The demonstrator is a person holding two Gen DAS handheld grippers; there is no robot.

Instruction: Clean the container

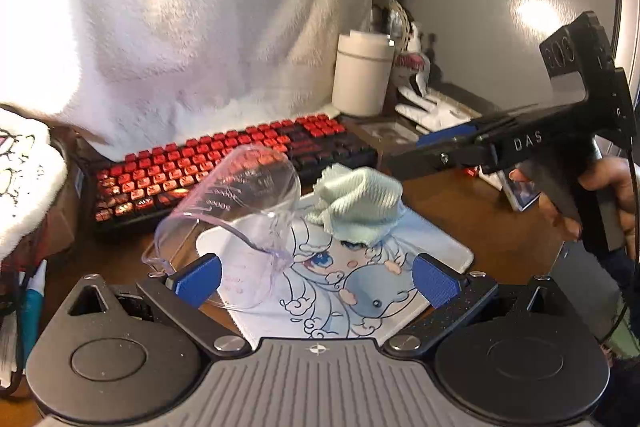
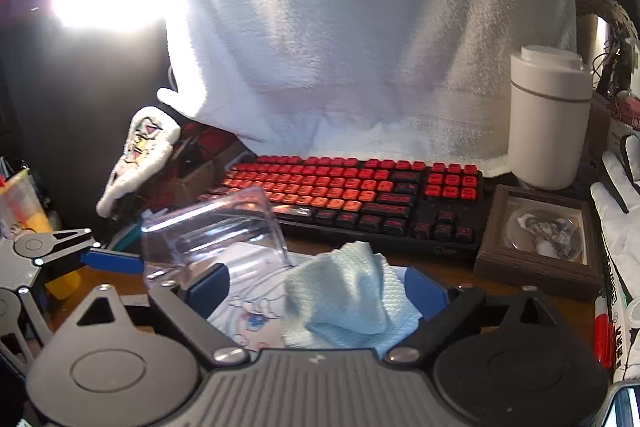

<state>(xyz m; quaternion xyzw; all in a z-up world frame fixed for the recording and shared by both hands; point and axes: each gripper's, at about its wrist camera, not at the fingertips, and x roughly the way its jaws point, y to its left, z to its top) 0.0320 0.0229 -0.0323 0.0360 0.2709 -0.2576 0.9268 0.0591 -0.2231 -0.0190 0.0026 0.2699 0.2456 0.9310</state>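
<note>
Clear measuring container [image 1: 236, 223], tilted on its side above the printed mat [image 1: 440, 247] near the desk's front edge, in front of the red keyboard [image 1: 224, 163]. The left hand-held gripper [image 1: 316, 277] stands spread; only its left pad [image 1: 200, 277] meets the rim, so whether that supports the container cannot be told, and it may roll or drop. The right hand-held gripper [image 2: 316, 287] is spread around the crumpled blue cloth [image 2: 348, 291], not pinching it; the cloth rests loose on the mat.
</note>
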